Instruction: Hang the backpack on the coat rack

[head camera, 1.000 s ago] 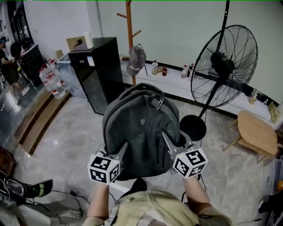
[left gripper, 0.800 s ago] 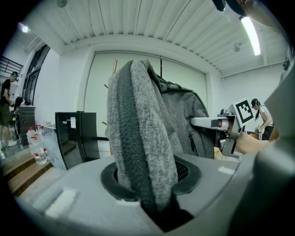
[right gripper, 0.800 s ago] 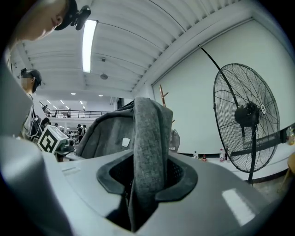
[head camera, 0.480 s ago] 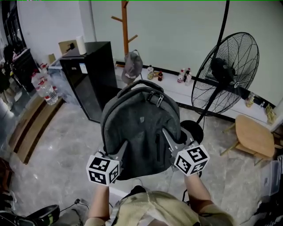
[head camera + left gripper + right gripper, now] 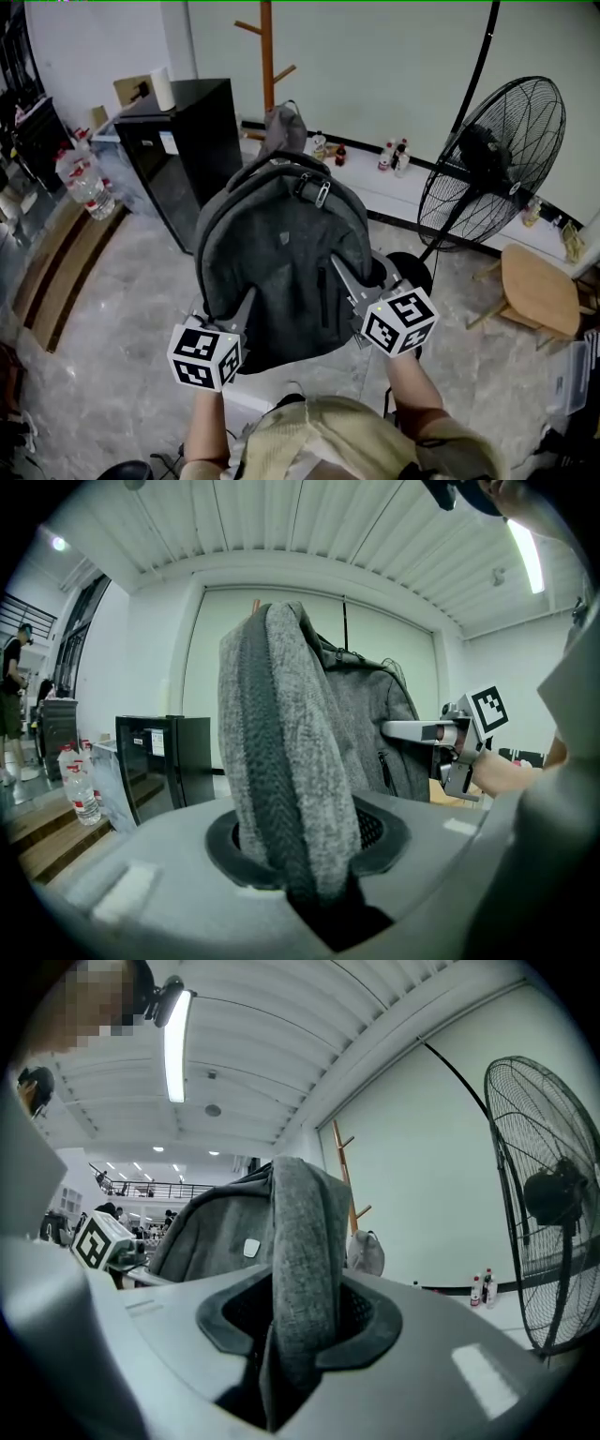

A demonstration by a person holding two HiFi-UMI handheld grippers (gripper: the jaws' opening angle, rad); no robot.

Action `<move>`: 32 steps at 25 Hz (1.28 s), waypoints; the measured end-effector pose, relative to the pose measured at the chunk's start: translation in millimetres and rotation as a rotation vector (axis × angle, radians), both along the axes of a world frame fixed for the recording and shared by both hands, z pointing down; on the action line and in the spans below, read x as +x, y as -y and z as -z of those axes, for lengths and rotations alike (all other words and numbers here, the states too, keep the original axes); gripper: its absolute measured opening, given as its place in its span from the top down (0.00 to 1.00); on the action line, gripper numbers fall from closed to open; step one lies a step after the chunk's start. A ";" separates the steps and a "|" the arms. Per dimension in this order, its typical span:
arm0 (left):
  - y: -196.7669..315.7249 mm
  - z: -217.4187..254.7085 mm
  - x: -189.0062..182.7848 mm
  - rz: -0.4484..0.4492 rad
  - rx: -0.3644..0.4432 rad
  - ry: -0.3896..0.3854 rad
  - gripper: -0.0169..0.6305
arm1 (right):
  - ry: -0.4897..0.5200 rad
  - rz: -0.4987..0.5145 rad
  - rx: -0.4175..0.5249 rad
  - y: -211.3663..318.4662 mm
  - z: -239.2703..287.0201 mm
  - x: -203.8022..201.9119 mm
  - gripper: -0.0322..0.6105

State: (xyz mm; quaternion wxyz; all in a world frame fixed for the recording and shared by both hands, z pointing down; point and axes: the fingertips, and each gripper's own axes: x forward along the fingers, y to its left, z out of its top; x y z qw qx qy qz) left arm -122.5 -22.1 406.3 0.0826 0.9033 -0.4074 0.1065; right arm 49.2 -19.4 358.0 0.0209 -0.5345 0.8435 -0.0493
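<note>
We have the left tool (image 5: 246, 305) and right tool (image 5: 339, 270) both pinching the backpack (image 5: 281, 234), rack (image 5: 267, 56) dead ahead past its top, neither hand closer.

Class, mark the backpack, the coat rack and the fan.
backpack (image 5: 277, 253), head view, middle of its grey front panel.
coat rack (image 5: 267, 52), head view, upper part of its wooden pole.
fan (image 5: 485, 150), head view, dark hub behind the grille.

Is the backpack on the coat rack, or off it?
Off it. The left gripper and the right gripper hold the backpack up by its sides, short of the coat rack at the wall.
</note>
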 end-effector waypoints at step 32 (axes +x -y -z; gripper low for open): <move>224.3 112.9 68.9 0.106 0.175 0.039 0.78 | -0.032 0.096 0.191 245.5 112.3 66.4 0.74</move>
